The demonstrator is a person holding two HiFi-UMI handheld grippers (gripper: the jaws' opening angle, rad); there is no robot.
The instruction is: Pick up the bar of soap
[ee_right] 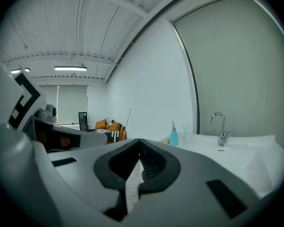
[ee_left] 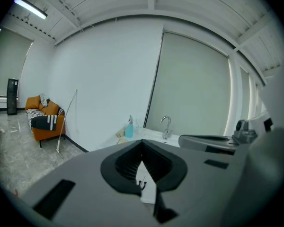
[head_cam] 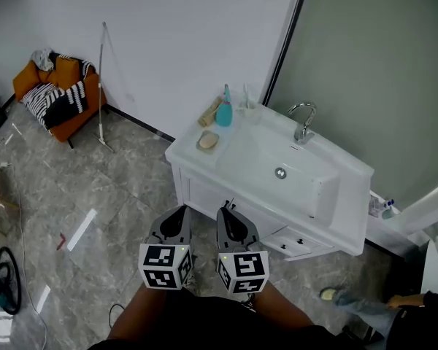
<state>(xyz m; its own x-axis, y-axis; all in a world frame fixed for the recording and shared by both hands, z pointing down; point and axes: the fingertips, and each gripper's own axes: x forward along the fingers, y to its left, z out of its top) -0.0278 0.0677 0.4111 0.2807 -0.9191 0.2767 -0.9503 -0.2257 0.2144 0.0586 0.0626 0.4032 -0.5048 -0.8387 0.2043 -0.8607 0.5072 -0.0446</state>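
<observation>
Left gripper and right gripper (both closed, empty) face a tan oval soap bar.

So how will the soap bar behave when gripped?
The soap bar looks rounded and smooth: probably rigid and light, but apt to slip. It seems to lie on a shallow dish, which might shift with it.

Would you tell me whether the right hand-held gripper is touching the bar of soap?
Apart. In the head view the right hand-held gripper hangs before the cabinet, well short of the bar of soap.
</observation>
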